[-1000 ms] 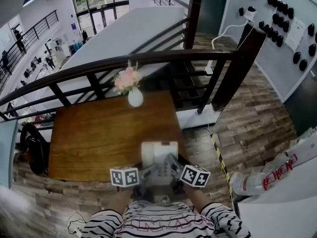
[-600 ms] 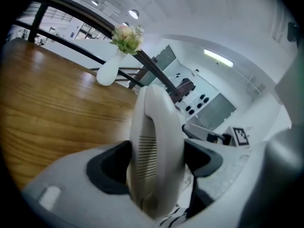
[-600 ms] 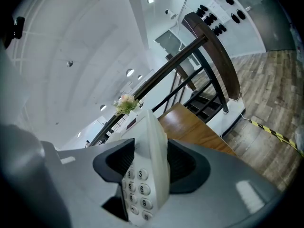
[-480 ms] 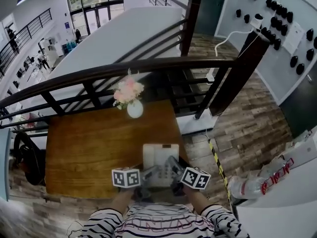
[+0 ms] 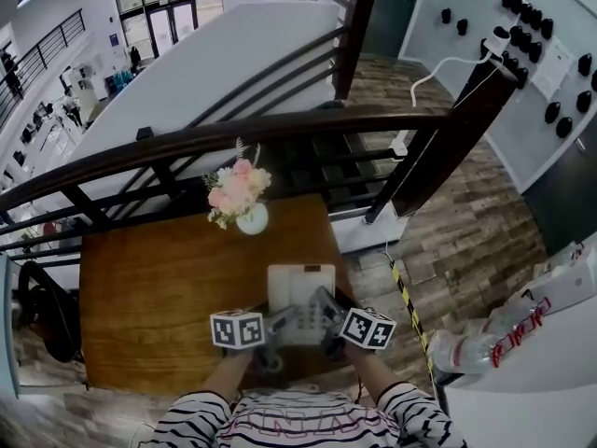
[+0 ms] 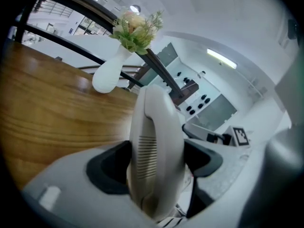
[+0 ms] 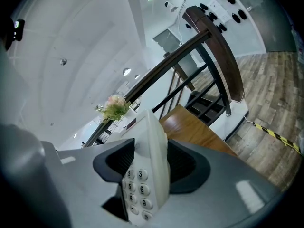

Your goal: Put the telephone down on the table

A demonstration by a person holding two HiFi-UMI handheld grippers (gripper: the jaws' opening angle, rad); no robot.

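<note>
In the head view, the telephone (image 5: 300,299), a pale desk set, sits over the near right part of the brown wooden table (image 5: 159,297), at about 5 o'clock from the table's middle and at 5 o'clock from the white vase of pink flowers (image 5: 244,205). The left gripper (image 5: 278,327) meets it at its 8 o'clock side and the right gripper (image 5: 326,319) at its 4 o'clock side, each with its marker cube outboard. Whether the telephone's base touches the wood cannot be told. A dark railing (image 5: 280,127) runs past the table's far edge at 12 o'clock. In the left gripper view, the left gripper (image 6: 155,161) pinches the telephone (image 6: 156,141) at its handset side, both jaws pressed against the ribbed earpiece end. The table (image 6: 52,113) spreads toward 9 o'clock, with the vase (image 6: 107,75) at 11 o'clock. In the right gripper view, the right gripper (image 7: 150,164) clamps the telephone (image 7: 148,175) at its keypad side, with the number keys showing at 6 o'clock. The flowers (image 7: 114,107) stand at 11 o'clock, the table (image 7: 199,132) at 2 o'clock.
</note>
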